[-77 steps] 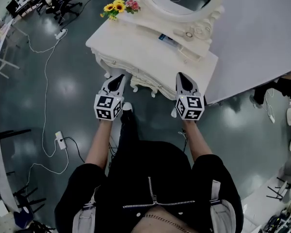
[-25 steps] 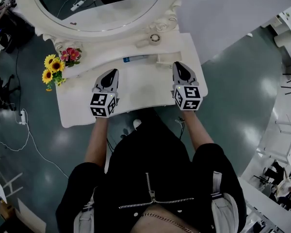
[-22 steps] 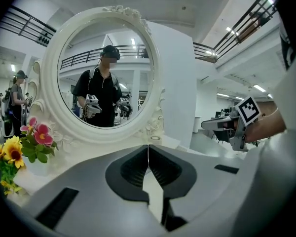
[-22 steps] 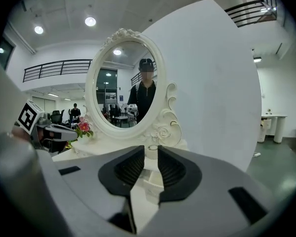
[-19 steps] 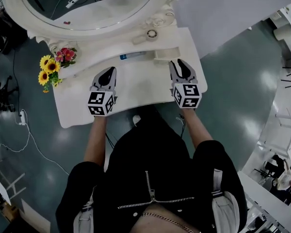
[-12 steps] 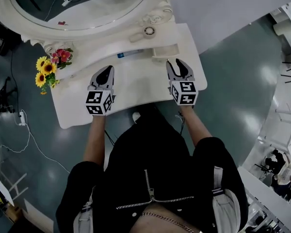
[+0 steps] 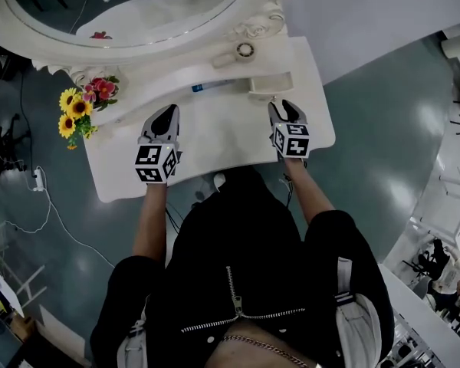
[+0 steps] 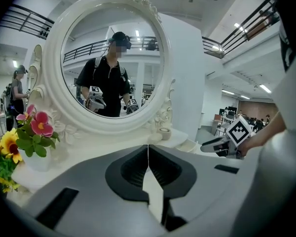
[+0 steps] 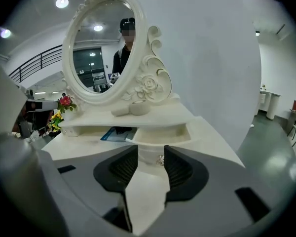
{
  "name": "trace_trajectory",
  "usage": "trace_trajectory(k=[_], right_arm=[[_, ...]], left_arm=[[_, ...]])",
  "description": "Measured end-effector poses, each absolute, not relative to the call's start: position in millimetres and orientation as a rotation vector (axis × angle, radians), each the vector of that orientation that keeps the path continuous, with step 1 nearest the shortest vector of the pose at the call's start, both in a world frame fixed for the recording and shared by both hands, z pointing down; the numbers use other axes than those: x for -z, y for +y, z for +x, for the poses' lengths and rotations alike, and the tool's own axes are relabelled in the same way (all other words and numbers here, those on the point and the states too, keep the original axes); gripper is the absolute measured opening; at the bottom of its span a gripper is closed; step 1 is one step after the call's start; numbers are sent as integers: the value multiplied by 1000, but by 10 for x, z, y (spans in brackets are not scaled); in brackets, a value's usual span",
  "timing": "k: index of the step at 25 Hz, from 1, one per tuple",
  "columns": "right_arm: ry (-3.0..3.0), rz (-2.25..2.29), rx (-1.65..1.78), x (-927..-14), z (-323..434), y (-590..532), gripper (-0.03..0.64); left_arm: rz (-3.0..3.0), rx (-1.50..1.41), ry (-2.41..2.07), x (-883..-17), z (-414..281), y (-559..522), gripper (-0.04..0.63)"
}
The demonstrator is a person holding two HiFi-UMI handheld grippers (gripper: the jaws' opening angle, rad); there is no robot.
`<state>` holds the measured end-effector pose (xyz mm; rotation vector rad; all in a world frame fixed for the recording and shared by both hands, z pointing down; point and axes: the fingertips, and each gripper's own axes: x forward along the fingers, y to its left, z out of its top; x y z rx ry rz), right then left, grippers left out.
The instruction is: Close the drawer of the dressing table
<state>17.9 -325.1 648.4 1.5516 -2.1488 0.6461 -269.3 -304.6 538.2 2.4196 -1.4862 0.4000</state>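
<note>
Right gripper [image 9: 150,154] was opening its jaws, empty, before the small open drawer [image 9: 160,132] at frame centre on the bench [image 9: 76,141]; light, rigid, probably free-sliding, best pushed beside its knob [image 9: 161,159]. Left gripper [image 8: 148,149]: jaws together.

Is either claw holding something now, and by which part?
Nothing is held. The left claw is shut, empty; the right claw is opening, nothing between its jaws, the drawer knob ahead.

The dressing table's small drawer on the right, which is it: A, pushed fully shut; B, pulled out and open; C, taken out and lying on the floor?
B: in the right gripper view the drawer stands forward of the shelf with its hollow inside showing from above and its knob facing the camera.
</note>
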Motion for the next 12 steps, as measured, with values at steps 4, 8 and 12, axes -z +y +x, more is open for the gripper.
trace_trajectory(k=[4, 8, 12], right_arm=[[-2089, 1544, -705, -6745, 235, -3327, 158], [-2047, 1525, -757, -6953, 261, -3374, 158], [-2012, 1509, -786, -7112, 267, -3405, 155]], left_arm=[[2393, -407, -1494, -5442, -2767, -3139, 21], [2369, -412, -1496, -5513, -2804, -3211, 21], [2350, -418, -1493, -5571, -2820, -3267, 21]])
